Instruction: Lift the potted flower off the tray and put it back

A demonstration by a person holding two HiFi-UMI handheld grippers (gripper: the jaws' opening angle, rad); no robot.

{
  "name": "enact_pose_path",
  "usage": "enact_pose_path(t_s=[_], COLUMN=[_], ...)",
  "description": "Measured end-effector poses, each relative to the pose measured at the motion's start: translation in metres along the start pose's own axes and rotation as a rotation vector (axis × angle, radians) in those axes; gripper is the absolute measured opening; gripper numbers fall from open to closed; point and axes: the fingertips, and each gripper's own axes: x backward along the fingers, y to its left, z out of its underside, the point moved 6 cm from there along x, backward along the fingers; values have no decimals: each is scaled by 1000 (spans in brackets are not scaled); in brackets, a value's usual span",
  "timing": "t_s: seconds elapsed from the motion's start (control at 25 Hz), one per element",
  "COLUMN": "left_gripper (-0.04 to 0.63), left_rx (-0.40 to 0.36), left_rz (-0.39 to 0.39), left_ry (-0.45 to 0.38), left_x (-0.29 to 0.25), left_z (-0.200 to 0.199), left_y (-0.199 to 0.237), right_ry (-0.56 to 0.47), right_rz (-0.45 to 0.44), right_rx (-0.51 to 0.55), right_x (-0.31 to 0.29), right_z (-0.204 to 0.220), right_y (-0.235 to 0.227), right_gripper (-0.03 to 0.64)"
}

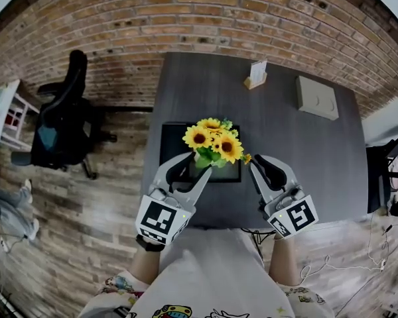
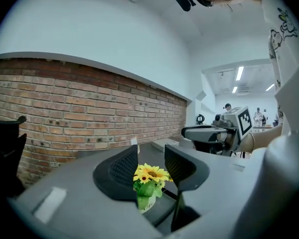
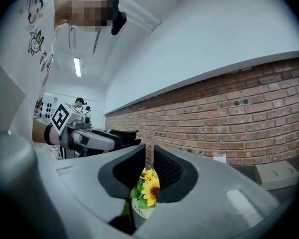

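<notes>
Grey table against a red brick wall, with the potted flower standing on its black tray.
From the left: a black office chair on the wood-plank floor, then the table. The left gripper hovers just left of the flowers, jaws apart and empty, the pot showing beyond the gap. The right gripper hangs just right of them, jaws a narrow slit apart, clamping nothing. Farther back stand a small card holder and, towards the right edge, a pale flat box.
</notes>
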Motion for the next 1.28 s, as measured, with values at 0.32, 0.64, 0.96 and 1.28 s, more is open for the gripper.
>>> enact_pose_path(t_s=[0.32,0.64,0.96,1.28], left_gripper=[43,15,15,15], left_rx=[32,62,73,74], left_rz=[-39,-61,-67,-65], left_ry=[-20,-9,10,6], left_x=[6,13,13,11], left_z=[1,11,18,23], left_y=[-9,-10,1,9], right_ry=[-14,21,32,40], right_rz=[35,41,50,60], right_rx=[-20,-32,-45,-57], right_x=[12,12,5,1], right_z=[2,12,15,15], right_y=[5,9,8,8], right_gripper=[2,2,2,2])
